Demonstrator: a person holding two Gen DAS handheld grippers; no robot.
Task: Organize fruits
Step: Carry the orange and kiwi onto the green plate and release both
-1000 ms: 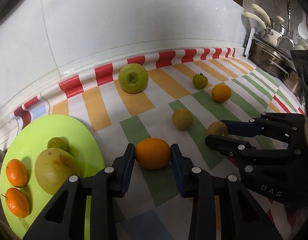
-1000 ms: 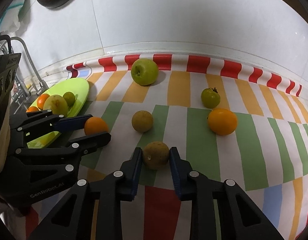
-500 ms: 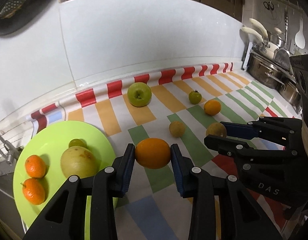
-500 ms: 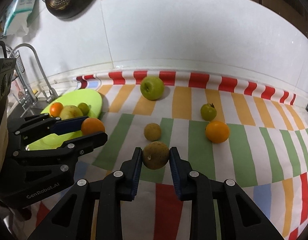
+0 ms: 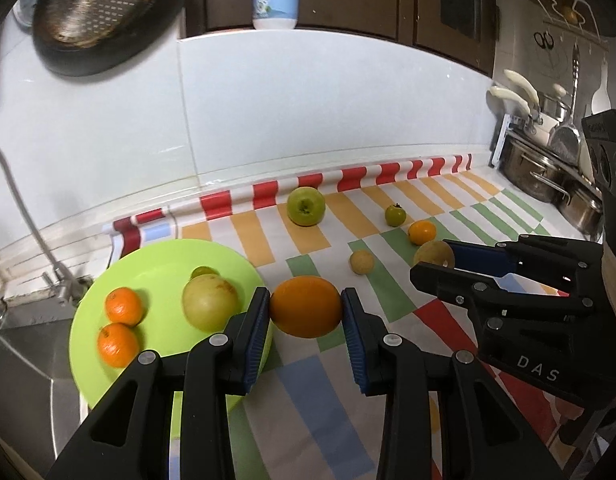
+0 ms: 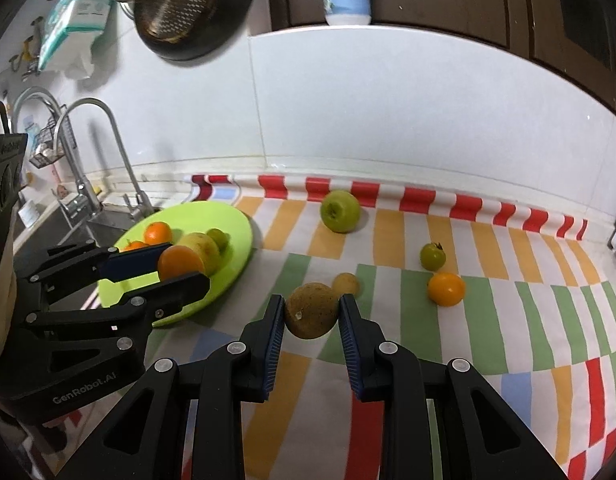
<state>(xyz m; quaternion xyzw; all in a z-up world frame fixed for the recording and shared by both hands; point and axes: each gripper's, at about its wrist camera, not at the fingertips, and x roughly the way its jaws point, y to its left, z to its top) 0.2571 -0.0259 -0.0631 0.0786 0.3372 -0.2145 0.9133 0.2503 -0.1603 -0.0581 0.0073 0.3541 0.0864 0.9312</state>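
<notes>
Each claw grips one fruit; plate [image 5: 155, 256] holds perhaps four.

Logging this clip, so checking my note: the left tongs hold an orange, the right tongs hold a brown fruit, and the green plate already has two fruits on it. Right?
Not quite: the green plate carries four fruits, not two: two small oranges, a large pale fruit and a small green one behind it, as the left wrist view shows. The left tongs do hold the orange, and the right tongs hold the brown fruit.
</notes>
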